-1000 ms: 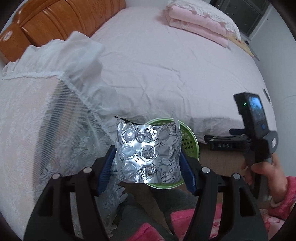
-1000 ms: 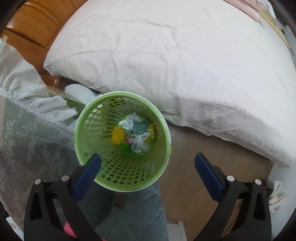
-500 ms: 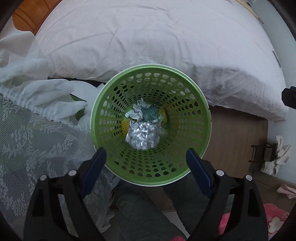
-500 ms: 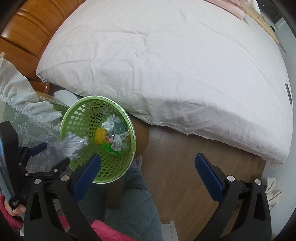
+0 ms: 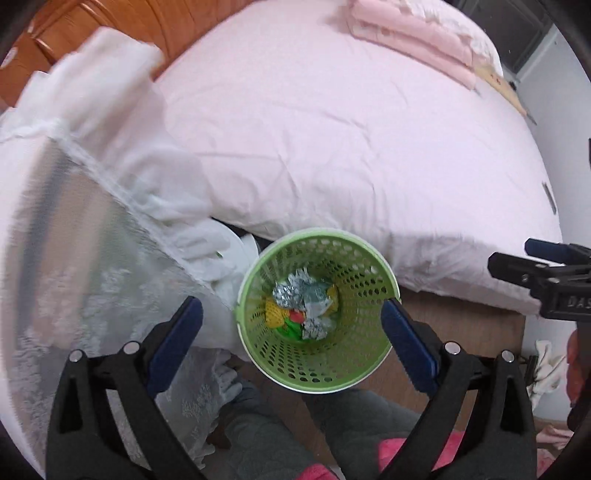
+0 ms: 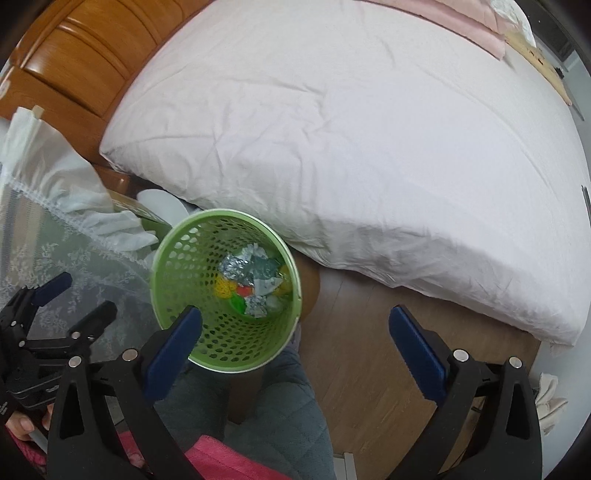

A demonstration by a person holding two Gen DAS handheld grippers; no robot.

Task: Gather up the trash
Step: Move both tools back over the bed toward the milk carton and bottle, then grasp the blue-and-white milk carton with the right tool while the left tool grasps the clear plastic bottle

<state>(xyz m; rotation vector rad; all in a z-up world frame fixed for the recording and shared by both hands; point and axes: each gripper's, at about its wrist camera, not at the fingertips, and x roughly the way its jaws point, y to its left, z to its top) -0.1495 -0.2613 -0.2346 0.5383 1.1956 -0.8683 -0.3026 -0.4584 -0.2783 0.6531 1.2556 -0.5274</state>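
Note:
A green perforated bin (image 5: pixel 343 363) stands on the wood floor beside the bed. It appears in the right wrist view too, where the bin (image 6: pixel 221 343) lies low and left. A crumpled silver foil blister pack (image 5: pixel 290 293) (image 6: pixel 234 266) lies inside it on yellow, red and green scraps. My left gripper (image 5: pixel 291 314) hangs above the bin, its jaws opening with nothing between them. My right gripper (image 6: pixel 293 314) is open and empty, over the bin's right rim and the floor. The left gripper (image 6: pixel 79 301) also shows at the left edge of the right wrist view.
A bed with a white duvet (image 5: pixel 351 140) fills the far side, with folded pink bedding (image 5: pixel 413 29) at its back. A lace-covered table (image 5: pixel 74 288) stands to the left and a wooden headboard (image 6: pixel 74 62) behind it. The person's grey-trousered legs (image 6: pixel 280 406) are below the bin.
The foil blister pack left my left gripper and dropped into the bin, and the left jaws spread wide. My right gripper rose, so the bin looks smaller and further left.

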